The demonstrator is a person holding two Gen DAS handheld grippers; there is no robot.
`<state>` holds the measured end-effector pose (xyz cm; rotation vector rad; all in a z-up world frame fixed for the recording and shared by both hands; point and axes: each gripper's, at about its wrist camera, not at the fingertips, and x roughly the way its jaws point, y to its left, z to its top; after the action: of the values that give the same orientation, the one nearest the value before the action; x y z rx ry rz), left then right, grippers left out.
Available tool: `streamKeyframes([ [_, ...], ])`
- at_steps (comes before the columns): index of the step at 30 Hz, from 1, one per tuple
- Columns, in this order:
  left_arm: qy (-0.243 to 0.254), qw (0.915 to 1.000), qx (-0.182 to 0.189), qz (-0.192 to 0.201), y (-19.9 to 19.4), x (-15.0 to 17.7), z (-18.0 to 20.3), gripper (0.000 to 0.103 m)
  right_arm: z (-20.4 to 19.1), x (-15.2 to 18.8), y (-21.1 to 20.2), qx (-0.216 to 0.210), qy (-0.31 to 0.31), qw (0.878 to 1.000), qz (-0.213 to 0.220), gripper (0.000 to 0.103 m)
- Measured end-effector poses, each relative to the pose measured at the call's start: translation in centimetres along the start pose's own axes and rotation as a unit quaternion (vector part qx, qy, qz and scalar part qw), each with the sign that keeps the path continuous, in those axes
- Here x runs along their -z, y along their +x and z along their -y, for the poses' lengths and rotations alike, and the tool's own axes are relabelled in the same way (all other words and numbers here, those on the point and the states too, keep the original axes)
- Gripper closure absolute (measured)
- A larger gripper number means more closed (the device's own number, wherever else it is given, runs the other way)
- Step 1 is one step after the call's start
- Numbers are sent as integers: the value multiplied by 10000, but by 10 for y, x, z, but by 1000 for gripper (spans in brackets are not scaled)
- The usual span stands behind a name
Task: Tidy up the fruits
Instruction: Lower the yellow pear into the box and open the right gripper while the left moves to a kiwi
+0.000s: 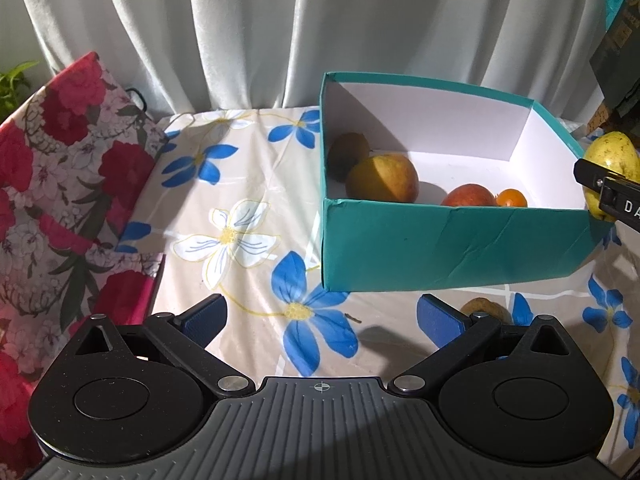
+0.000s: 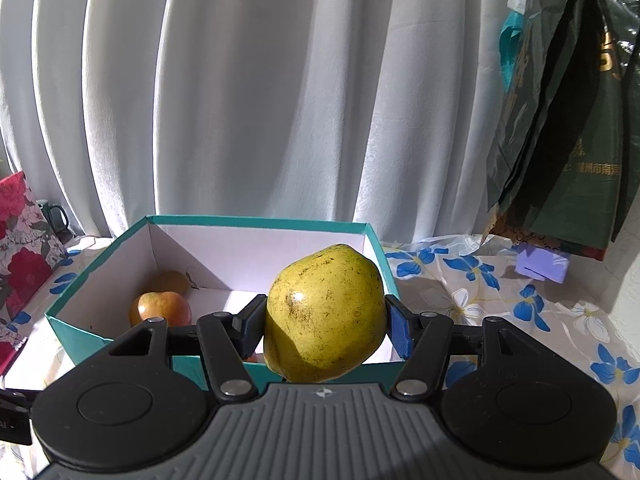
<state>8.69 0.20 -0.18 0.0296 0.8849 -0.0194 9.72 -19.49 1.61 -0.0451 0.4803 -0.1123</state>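
A teal box [image 1: 440, 248] with a white inside stands on the flowered tablecloth. In it lie a kiwi [image 1: 347, 152], a yellow-red apple [image 1: 382, 178], a red apple [image 1: 468, 197] and a small orange [image 1: 513, 198]. My right gripper [image 2: 324, 320] is shut on a yellow pear [image 2: 324, 316] and holds it at the box's near rim [image 2: 160, 360]; the pear also shows in the left wrist view [image 1: 610, 160]. My left gripper [image 1: 320, 316] is open and empty over the cloth in front of the box. Another kiwi [image 1: 486, 308] lies on the cloth behind its right finger.
A red-flowered cushion [image 1: 60, 184] lies at the left. A white curtain [image 2: 240, 100] hangs behind the table. A dark bag [image 2: 560, 120] hangs at the right, with a small lilac box [image 2: 542, 266] under it. A dark mug [image 2: 54, 216] stands at far left.
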Motion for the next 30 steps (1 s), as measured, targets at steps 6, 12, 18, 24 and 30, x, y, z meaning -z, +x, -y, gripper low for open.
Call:
streamKeyframes([
  [6,61,10000,-19,-52,6,-3,4,0,-1,1,9,13,-141,9999,36,42],
  [12,125,9999,-29,-93,10,-5,6,0,-2,0,21,-17,-192,9998,-85,42],
  [18,149,9998,-35,-148,15,-7,7,0,-1,4,39,-52,-140,9987,-487,42],
  [24,164,9996,-21,-211,20,-8,9,0,5,8,43,-182,80,9980,-607,42],
  [30,219,9995,-3,-230,20,-7,11,0,7,8,43,-218,100,9977,-628,42],
])
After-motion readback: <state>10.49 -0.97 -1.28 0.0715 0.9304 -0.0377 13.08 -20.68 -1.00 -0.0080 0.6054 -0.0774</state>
